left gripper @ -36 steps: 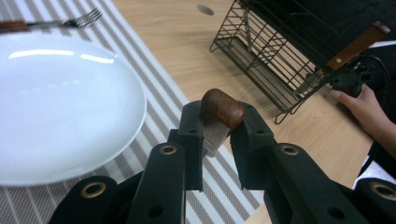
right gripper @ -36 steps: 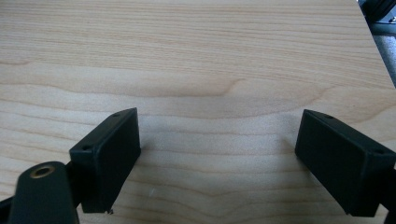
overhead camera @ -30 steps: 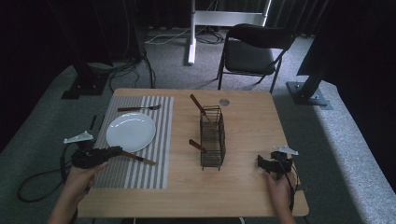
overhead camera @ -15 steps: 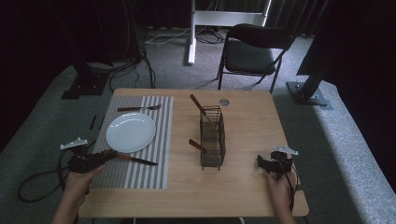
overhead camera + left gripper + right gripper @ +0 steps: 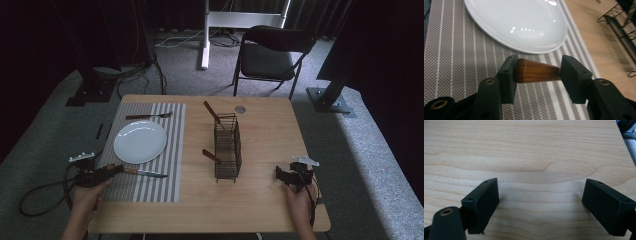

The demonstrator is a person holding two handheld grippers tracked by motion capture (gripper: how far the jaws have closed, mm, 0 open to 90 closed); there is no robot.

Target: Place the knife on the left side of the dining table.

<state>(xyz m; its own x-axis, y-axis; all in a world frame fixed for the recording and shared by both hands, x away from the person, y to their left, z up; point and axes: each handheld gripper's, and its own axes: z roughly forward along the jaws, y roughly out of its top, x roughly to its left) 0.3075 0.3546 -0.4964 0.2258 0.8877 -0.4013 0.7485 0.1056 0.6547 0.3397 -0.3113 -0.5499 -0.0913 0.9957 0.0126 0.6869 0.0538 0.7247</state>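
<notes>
A knife with a brown wooden handle lies along the near edge of a striped placemat, its blade pointing right. My left gripper is shut on the butt end of the handle, and its two black jaws press the wood from both sides just above the mat. A white plate sits on the mat just beyond the knife, close ahead of the jaws. My right gripper rests low over bare wood at the table's near right, open with nothing between its fingers.
A fork lies beyond the plate on the mat. A black wire basket stands mid-table with two wooden-handled utensils in it. A small round disc lies behind it. A folding chair stands past the far edge.
My left gripper has drifted slightly left and toward the near edge at the knife's handle end. The knife has barely shifted. The right gripper has stayed put.
</notes>
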